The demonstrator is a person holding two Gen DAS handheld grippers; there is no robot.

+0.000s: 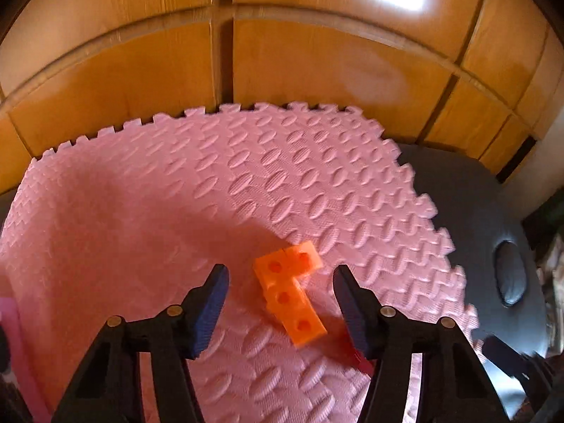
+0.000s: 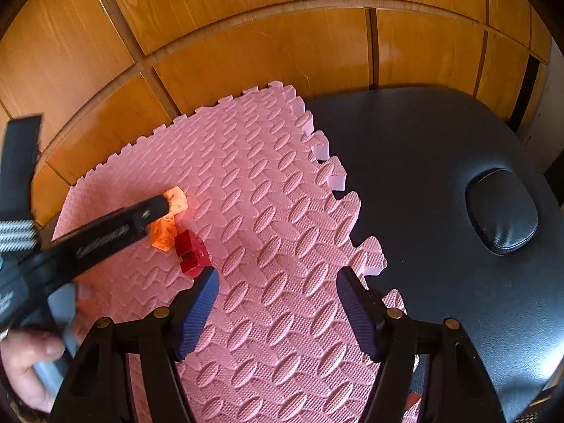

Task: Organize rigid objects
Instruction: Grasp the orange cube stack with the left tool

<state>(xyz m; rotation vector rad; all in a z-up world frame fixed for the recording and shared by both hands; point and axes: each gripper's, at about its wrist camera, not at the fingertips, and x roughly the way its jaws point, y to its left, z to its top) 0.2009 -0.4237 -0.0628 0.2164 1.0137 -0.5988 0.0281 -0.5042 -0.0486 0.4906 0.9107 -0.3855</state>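
An orange L-shaped block [image 1: 289,290] with round holes lies on the pink foam mat [image 1: 218,190]. My left gripper [image 1: 280,296] is open, its jaws either side of the block without touching it. A red block [image 1: 357,354] peeks out behind the right finger. In the right wrist view the orange block [image 2: 169,218] is partly hidden by the left gripper's finger [image 2: 116,229], and the red block [image 2: 192,253] lies just beside it. My right gripper [image 2: 276,303] is open and empty above the mat [image 2: 268,211], right of the red block.
The mat lies on a black padded table [image 2: 440,183] with an oval cushion [image 2: 502,209]. Wooden panelled wall [image 2: 246,35] stands behind. A pink container edge [image 1: 14,349] shows at far left. A hand [image 2: 24,370] holds the left gripper.
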